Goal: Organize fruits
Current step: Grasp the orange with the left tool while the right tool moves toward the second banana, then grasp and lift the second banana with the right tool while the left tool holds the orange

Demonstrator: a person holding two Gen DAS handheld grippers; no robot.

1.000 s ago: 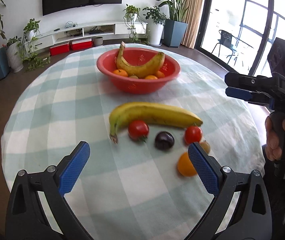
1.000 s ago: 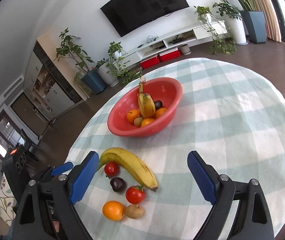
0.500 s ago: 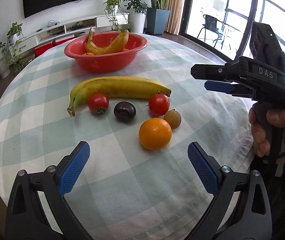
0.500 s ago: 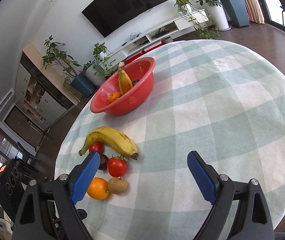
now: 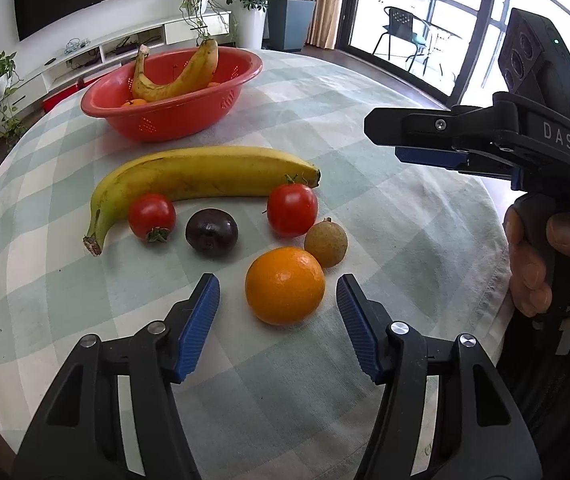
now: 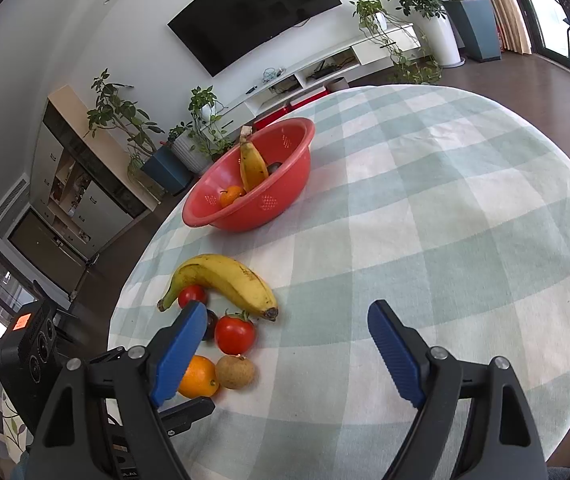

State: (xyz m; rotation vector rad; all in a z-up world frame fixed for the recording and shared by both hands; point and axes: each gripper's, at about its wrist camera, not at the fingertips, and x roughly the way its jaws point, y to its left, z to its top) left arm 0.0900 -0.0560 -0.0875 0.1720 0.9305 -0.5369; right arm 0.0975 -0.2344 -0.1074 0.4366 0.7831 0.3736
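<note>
Left wrist view, biggest stuff first: round table under a checked cloth [image 5: 385,128], red bowl [image 5: 229,92] at the far side already holding a banana and some oranges. Nearer in, a loose banana [image 5: 205,176] curving over two tomatoes [image 5: 292,209] and a dark plum [image 5: 212,232], then the orange [image 5: 285,285] and a small brown fruit [image 5: 325,242] touching its far side. Left gripper [image 5: 278,312] closing around that orange – fruit between the fingers [image 5: 201,320], gaps on both sides, not gripped yet. Right gripper [image 6: 281,354] hanging over bare cloth beside the pile, jaws fairly wide and narrowing, nothing in them. Likely trouble from here: round, smooth orange squirting forward out of the pads if pinched off-centre – and then knocking the brown fruit or the near tomato rolling toward the table edge. Also the right-hand pad maybe clipping the brown one on the way in.
</note>
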